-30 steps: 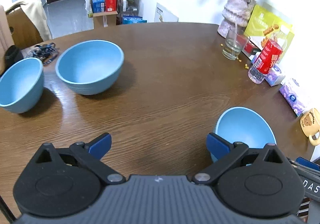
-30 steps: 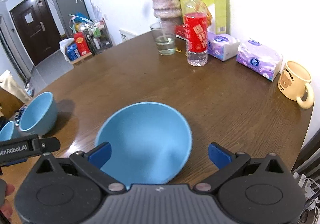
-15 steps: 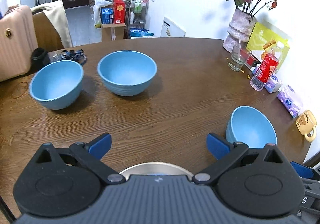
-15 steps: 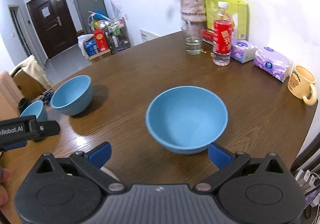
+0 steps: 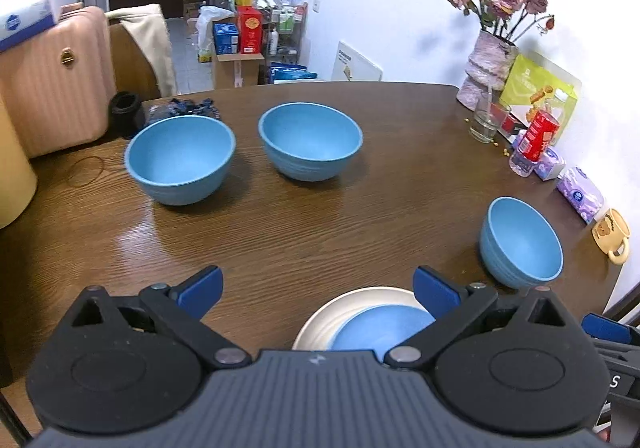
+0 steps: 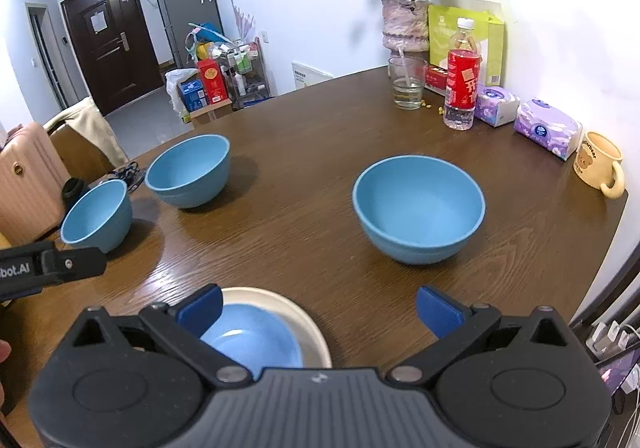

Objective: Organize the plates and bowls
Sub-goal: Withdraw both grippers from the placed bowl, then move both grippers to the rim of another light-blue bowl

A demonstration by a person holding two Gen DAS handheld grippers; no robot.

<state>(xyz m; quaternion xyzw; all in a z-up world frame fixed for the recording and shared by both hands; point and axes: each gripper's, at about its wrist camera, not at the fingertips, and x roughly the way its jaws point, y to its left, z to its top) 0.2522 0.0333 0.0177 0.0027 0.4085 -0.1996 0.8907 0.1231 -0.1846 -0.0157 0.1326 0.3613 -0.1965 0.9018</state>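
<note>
I see a blue plate [image 6: 256, 340] lying on a cream plate [image 6: 308, 324] at the near edge of the wooden table [image 6: 320, 152]. Beyond that stack, three blue bowls stand apart: one to the right [image 6: 418, 208], two to the left [image 6: 188, 170] [image 6: 97, 214]. My left gripper [image 5: 316, 290] and right gripper [image 6: 318, 302] both hover above the stack, fingers spread wide, gripping nothing.

- The left gripper [image 5: 318, 290] hung above the tabletop, its blue-tipped fingers [image 5: 200, 286] spread wide and holding nothing.
- The right gripper [image 6: 320, 306] hovered likewise, fingers [image 6: 438, 310] wide apart, empty.
</note>
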